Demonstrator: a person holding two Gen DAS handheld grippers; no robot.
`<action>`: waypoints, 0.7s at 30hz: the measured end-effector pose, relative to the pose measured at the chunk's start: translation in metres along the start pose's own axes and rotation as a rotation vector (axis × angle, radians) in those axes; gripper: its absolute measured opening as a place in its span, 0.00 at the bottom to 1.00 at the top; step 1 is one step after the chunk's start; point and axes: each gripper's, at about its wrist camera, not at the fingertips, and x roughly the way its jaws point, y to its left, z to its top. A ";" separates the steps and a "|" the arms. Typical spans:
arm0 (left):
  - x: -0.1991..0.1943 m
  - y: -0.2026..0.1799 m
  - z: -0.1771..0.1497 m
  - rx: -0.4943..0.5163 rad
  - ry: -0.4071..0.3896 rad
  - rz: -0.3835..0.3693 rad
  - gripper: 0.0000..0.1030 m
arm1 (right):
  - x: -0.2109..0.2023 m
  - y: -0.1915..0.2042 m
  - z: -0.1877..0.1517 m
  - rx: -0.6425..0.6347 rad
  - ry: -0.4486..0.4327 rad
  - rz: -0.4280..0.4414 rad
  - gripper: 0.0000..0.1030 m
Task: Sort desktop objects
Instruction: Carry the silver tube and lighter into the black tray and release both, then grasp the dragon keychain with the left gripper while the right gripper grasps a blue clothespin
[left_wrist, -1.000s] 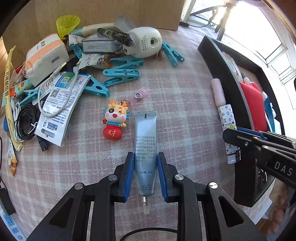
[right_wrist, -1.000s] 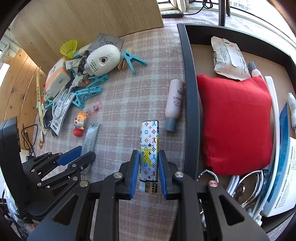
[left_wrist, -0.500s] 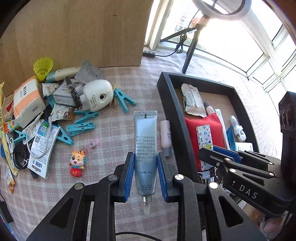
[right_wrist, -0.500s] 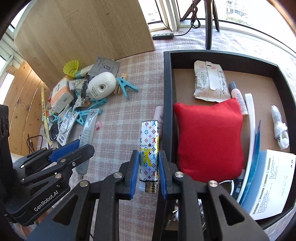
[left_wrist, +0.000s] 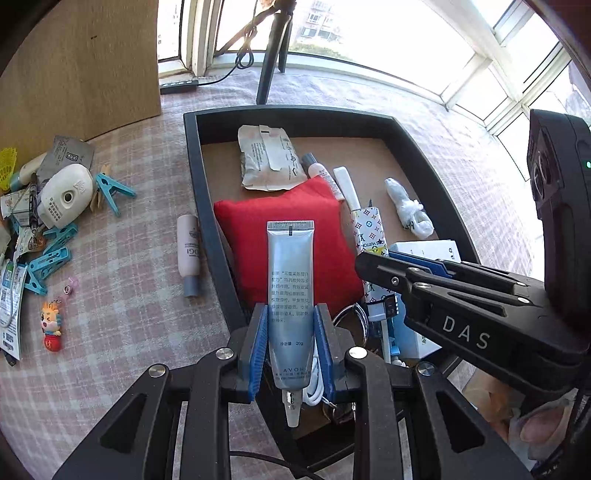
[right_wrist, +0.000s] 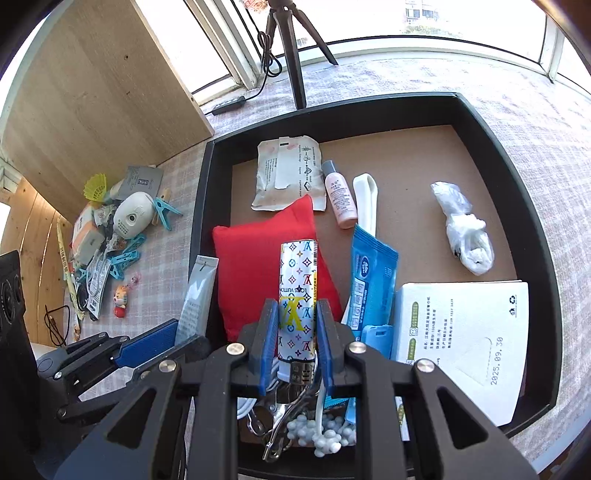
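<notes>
Silver AVON tube (left_wrist: 290, 295) clamped in left gripper (left_wrist: 290, 354) (Louis Vuitton-patterned tube (right_wrist: 297, 295) in right gripper (right_wrist: 295, 343))

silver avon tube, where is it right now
In the left wrist view, the silver tube is clamped in the left gripper, held over the red cushion inside the black tray.

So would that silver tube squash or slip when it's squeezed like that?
Probably soft: the silver Avon tube has a flat crimped end, so it may dent. It looks light, held by its lower part without sagging. Its glossy skin could slip, though the left gripper jaws' blue pads likely help.
</notes>
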 end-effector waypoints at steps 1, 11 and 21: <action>-0.001 -0.003 0.000 0.009 -0.003 0.001 0.23 | 0.001 -0.001 -0.001 -0.001 0.002 -0.003 0.20; -0.017 0.014 -0.002 -0.010 -0.053 0.046 0.36 | -0.001 0.010 0.000 -0.013 -0.003 -0.015 0.27; -0.029 0.082 -0.013 -0.114 -0.073 0.143 0.36 | 0.006 0.046 0.005 -0.083 0.005 0.013 0.27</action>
